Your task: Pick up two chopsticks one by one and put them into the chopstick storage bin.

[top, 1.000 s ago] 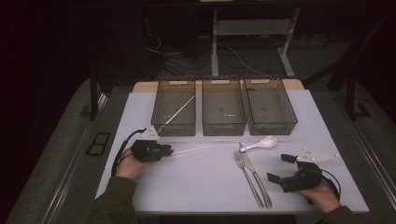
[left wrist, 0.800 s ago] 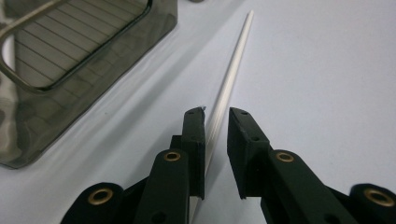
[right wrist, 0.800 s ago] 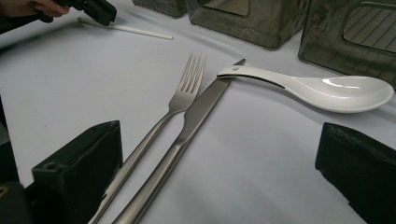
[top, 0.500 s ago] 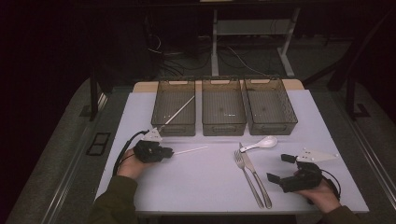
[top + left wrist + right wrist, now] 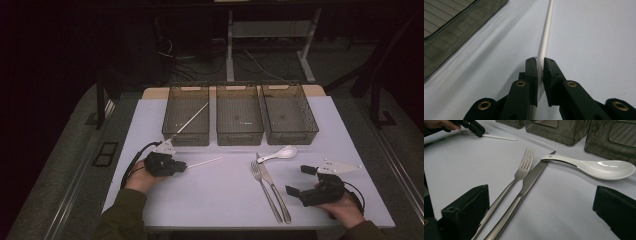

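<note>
High view above the table (image 5: 150, 130); gripper views low over it, sharing the white stick (image 5: 546, 37).

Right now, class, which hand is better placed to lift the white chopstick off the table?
Left. The left claw is already closed on the white chopstick. The right claw sits open, away by the fork and knife.

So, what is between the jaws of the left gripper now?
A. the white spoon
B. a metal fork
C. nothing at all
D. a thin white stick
D: in the left gripper view the left gripper has its jaws closed on a thin white stick that lies on the table; the fork and the spoon lie apart from it, near the right gripper.
</note>
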A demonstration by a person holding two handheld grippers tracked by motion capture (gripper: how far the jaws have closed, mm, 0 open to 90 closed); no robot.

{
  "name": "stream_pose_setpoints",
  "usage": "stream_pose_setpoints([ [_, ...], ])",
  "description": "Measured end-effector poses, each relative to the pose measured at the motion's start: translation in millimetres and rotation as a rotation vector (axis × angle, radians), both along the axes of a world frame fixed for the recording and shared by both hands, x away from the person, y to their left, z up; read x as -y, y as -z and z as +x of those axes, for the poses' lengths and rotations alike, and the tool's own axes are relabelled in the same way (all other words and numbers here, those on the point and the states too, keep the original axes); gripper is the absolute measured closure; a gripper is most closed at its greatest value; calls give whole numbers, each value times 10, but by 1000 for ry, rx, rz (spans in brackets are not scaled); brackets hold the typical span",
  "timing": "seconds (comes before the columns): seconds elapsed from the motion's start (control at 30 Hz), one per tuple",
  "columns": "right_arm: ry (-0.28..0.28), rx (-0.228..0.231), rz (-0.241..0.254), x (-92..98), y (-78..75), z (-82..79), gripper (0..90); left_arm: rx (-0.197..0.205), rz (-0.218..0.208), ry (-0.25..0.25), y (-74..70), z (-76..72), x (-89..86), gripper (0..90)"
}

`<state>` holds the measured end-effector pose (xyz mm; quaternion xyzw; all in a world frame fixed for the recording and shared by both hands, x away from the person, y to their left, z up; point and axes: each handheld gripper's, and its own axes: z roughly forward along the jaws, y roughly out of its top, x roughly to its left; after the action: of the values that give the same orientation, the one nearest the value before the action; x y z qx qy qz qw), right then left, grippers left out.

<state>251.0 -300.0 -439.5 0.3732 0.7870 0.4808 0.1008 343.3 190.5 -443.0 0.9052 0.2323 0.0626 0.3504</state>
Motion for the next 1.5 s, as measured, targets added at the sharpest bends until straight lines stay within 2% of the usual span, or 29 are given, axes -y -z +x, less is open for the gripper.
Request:
stream_pose_setpoints([
  [0.23, -3, -1, -1, -3, -1, -3, 9, 32, 66, 33, -38, -39, 68, 829],
  [0.33, -3, 0, 0, -2, -2, -3, 9, 2, 33, 43, -37, -47, 74, 842],
  [0.47, 0, 4, 1, 0, -3, -5, 9, 4, 39, 45, -41, -50, 77, 842],
  [0.53, 1, 4, 2, 0, -5, -6, 9, -5, 23, 35, -34, -51, 77, 843],
  [0.6, 0, 4, 1, 1, -6, -7, 9, -2, 34, 29, -41, -50, 77, 845],
  [0.77, 1, 4, 2, 2, -7, -8, 9, -10, 5, 6, -63, -60, 67, 845],
  [0.87, 0, 4, 3, 2, -8, -9, 9, -4, 1, 7, -96, -70, 63, 845],
  [1.1, 0, 5, 2, 4, -11, -10, 9, 22, -73, -7, -216, -128, 42, 845],
  [1.4, 0, 4, 2, 4, -11, -9, 9, 97, -168, -12, -452, -219, 13, 844],
  [1.5, 0, 4, 2, 1, -9, -8, 9, 113, -215, -15, -527, -241, -3, 844],
])
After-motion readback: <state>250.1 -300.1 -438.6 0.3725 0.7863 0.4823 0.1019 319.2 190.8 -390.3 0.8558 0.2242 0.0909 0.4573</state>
